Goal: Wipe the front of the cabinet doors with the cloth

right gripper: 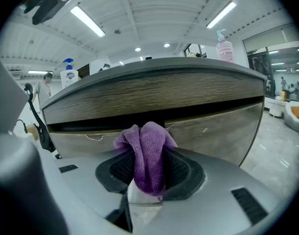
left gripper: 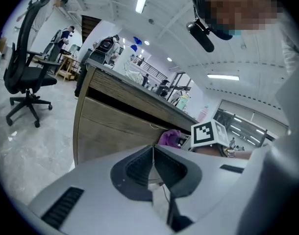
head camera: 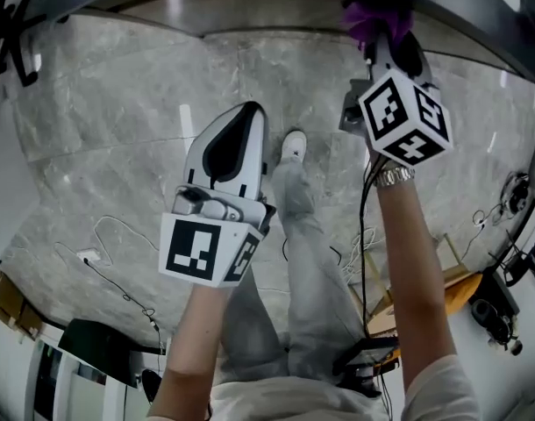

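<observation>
The right gripper was raised to the cabinet doors, its jaws clamped on a purple cloth. The cloth's bunched, fuzzy top stood above the pads, in front of the seam between two doors and just under the dark recess below the counter. No view showed whether the cloth actually touched the wood.

The left gripper hung lower and farther from the cabinet, over the floor. Its jaws were pressed together with nothing between them.

The floor was grey, veined stone, open to the left of the cabinet's corner. A thin cable trailed across it near the person's feet.

Only the left gripper view showed the cabinet's end corner, a black office chair well off to the side, and the cloth seen side-on against the door fronts. Only the right gripper view showed the doors face-on. They were pale wood grain under a dark curved counter edge, and two pump bottles stood near the counter's opposite ends.
</observation>
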A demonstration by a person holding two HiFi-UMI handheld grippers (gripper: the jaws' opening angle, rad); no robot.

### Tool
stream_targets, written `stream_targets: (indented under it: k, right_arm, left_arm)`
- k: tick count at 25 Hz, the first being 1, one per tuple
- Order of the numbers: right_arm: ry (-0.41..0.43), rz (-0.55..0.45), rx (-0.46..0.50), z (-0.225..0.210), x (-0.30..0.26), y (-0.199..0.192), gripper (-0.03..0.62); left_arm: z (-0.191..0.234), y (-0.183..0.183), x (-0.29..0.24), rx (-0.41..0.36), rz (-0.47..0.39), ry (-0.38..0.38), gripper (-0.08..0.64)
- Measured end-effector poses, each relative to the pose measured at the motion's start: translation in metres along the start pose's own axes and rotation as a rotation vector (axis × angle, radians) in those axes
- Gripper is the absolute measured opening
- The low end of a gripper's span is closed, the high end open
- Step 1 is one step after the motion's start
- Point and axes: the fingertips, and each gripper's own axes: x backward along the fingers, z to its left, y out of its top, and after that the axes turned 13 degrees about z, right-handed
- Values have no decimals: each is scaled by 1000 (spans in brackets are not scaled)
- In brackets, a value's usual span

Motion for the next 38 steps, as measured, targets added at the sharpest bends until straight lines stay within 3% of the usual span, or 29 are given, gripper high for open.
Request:
stream_targets:
  k: [6,16,22,28,34,38]
  right_arm:
    - [2,3,-32,74,-8,-14,138]
    - [46,2,34,187,-12,-19,138]
    - [164,24,127,267,-20,-31,138]
    - [307,64,211,317,-28,-40,138]
    - [453,57,357,314,-15,-51,138]
    - [412,150,312,248,-12,-77,138]
  left_arm:
    - [55,18,35,-62,18,-33,17]
    - [150,42,80,-31,-22,46,17]
    - [171,38,100,-6,-39,80,17]
    - [165,23,107,25,-45,116,17]
    - [135,11,94,39,-53,138,17]
    - [98,11,75,32,-60,126,17]
